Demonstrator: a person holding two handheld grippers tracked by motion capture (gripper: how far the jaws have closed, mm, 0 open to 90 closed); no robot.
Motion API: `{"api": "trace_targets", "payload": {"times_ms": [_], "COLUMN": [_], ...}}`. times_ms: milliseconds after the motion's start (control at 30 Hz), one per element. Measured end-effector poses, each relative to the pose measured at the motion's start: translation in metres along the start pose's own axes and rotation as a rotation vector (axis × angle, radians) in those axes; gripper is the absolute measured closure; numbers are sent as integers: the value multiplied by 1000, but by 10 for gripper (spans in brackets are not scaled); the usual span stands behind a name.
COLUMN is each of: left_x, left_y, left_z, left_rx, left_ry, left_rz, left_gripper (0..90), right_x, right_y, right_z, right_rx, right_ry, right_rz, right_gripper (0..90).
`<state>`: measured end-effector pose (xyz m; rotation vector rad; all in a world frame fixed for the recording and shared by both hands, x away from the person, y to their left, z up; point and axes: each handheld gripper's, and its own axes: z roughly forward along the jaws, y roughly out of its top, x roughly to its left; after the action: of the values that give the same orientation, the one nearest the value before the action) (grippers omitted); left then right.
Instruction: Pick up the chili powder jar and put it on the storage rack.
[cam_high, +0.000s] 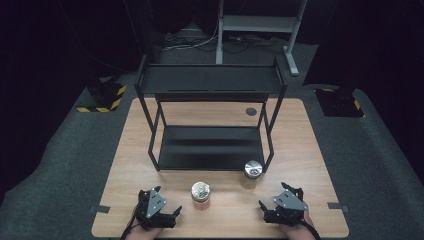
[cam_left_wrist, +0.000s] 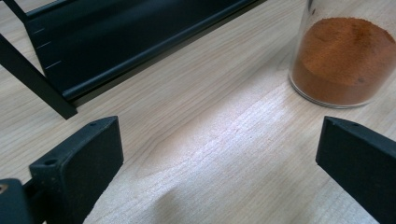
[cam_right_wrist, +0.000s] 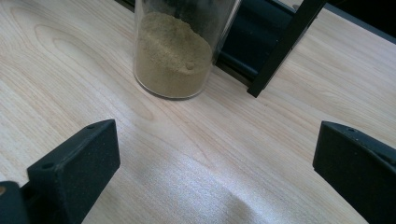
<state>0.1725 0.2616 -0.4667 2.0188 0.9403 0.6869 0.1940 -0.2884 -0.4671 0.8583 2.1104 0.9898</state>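
Two clear spice jars with silver lids stand on the wooden table (cam_high: 300, 150) in front of a black two-tier rack (cam_high: 210, 85). The jar of orange-red powder (cam_high: 200, 192) (cam_left_wrist: 344, 58) is near the front centre, just right of my left gripper (cam_high: 175, 214). The jar of tan-green powder (cam_high: 253, 171) (cam_right_wrist: 175, 51) stands by the rack's front right leg, up and left of my right gripper (cam_high: 264, 207). Both grippers rest near the front edge, open, with bare table between their jaws (cam_left_wrist: 219, 158) (cam_right_wrist: 215, 158).
The rack's lower shelf (cam_high: 210, 147) (cam_left_wrist: 116, 42) lies close behind the jars, and its thin legs (cam_right_wrist: 280, 46) stand on the table. A round cable hole (cam_high: 251, 111) is at the back right. Grey carpet and a desk frame lie beyond the table.
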Motion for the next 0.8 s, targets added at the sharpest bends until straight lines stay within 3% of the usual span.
{"api": "trace_targets", "payload": {"times_ms": [467,667,800], "left_x": [3,3,0], "left_y": [-6,-7,-5], "left_z": [-5,-11,-17], "left_rx": [-26,-70,-108], "left_ry": [9,4,3], "left_rz": [-43,-62,-53], "left_gripper": [6,5,4], "right_x": [-6,-6,-6], "right_y": [-2,-3,-2], "right_z": [-1,-1,-1], "right_rx": [-8,-12,-8], "right_ry": [9,8,10], "right_rz": [46,47,53], "right_gripper": [0,0,0]}}
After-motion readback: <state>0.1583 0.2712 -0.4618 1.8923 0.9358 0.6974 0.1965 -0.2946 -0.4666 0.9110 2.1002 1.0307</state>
